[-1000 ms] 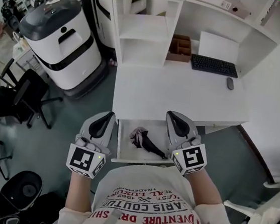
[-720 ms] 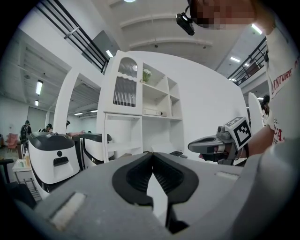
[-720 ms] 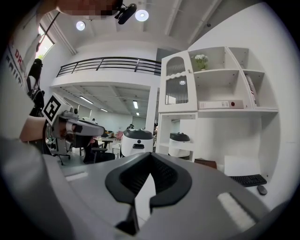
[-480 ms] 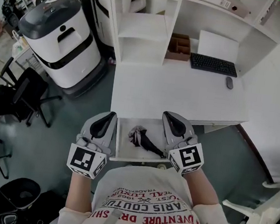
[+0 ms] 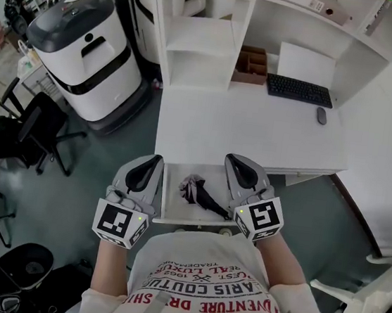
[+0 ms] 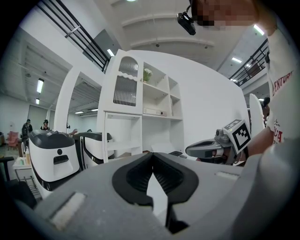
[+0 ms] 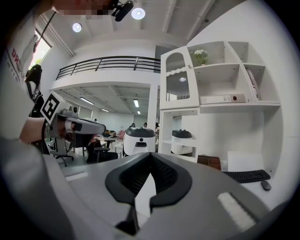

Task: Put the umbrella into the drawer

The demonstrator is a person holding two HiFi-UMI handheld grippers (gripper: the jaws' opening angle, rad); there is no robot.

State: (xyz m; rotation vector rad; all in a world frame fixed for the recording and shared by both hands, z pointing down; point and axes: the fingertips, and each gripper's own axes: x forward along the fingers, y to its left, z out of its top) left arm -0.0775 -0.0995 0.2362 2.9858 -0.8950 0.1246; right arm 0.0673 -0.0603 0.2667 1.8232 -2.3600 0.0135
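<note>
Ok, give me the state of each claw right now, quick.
Left claw: closed, holding nothing.
Right claw: closed, holding nothing.

Umbrella [image 5: 201, 197] dark, pinkish folds; drawer [image 5: 174, 210] white; desk [image 5: 255, 135] white; keyboard [image 5: 300, 91] black.

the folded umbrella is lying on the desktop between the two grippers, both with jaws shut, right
No. The head view shows the folded umbrella lying in the open drawer, below the desktop, not on it. The rest holds: it lies between the left gripper and right gripper, both with jaws shut.
</note>
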